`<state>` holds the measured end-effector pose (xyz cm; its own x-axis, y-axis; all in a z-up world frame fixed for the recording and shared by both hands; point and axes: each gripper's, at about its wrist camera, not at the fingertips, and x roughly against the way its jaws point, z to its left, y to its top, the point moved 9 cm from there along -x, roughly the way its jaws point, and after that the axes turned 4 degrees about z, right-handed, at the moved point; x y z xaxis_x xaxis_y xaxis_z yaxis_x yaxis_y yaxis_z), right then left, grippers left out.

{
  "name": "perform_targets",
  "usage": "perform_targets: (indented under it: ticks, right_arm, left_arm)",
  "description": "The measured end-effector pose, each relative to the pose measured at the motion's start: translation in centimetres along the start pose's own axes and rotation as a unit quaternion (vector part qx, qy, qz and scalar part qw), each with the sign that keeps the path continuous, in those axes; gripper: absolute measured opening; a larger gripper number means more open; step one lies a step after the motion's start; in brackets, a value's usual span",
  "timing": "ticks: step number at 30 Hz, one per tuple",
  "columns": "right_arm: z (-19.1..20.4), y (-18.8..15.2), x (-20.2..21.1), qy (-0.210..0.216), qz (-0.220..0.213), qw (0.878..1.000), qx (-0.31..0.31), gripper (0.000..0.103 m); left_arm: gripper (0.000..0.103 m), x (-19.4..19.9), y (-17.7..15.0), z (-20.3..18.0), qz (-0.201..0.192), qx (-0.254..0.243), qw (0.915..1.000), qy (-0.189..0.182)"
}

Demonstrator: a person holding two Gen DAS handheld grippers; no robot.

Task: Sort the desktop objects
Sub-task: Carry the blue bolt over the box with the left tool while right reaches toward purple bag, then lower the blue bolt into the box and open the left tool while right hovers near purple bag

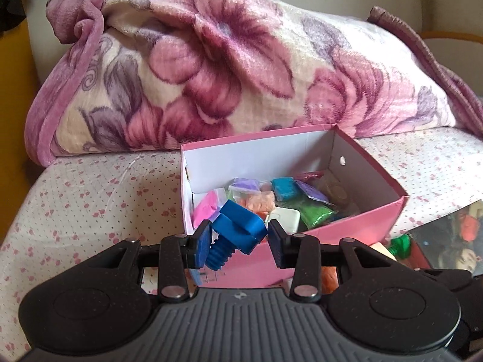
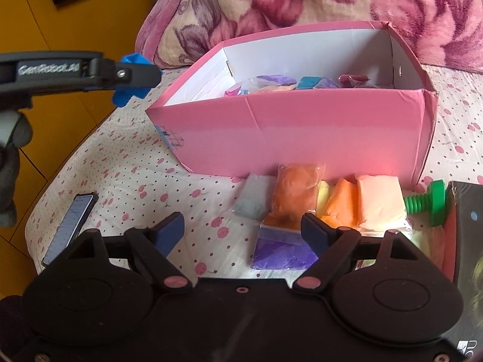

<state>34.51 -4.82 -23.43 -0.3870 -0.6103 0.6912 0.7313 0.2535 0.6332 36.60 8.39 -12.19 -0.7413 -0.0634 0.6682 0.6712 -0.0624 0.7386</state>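
Observation:
My left gripper (image 1: 238,241) is shut on a blue toy bolt (image 1: 238,232) and holds it just in front of the near left corner of the pink box (image 1: 374,217), above the bed. The box holds several coloured clay packets (image 1: 283,188). From the right wrist view the left gripper (image 2: 132,74) and the blue bolt (image 2: 128,95) hang left of the pink box (image 2: 302,132). My right gripper (image 2: 241,235) is open and empty above the sheet, by a purple clay packet (image 2: 280,253). Orange (image 2: 295,193), grey (image 2: 252,199) and peach (image 2: 379,202) packets and a green toy bolt (image 2: 428,203) lie before the box.
A flowered pink blanket (image 1: 229,69) is heaped behind the box. A phone (image 2: 71,226) lies near the bed's left edge. A dark book (image 2: 468,241) lies at the right. The cherry-print sheet (image 2: 151,187) has room left of the packets. An orange floor (image 2: 60,120) lies beyond the edge.

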Motion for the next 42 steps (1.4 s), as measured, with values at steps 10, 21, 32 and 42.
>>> perform_targets:
  ticks: [10,21,32,42]
  right_arm:
    - [-0.3,0.1,-0.1,0.004,0.004,1.000,-0.010,0.086]
    - [-0.5,0.3,-0.2,0.008,0.002,1.000,-0.019,0.087]
    - [-0.9,0.3,-0.6,0.011,0.002,1.000,-0.029,0.087]
    - [-1.1,0.3,-0.4,0.014,0.002,0.999,-0.035,0.087]
  left_arm:
    - [0.039,-1.9,1.3,-0.2,0.015,-0.018,0.9995,0.023]
    - [0.039,-4.9,2.0,0.1,0.043,-0.007,0.9989,0.017]
    - [0.039,-9.9,2.8,-1.1,0.098,0.010,0.9950,-0.016]
    - [0.039,-13.9,2.4,-0.4,0.145,-0.012,0.9888,0.030]
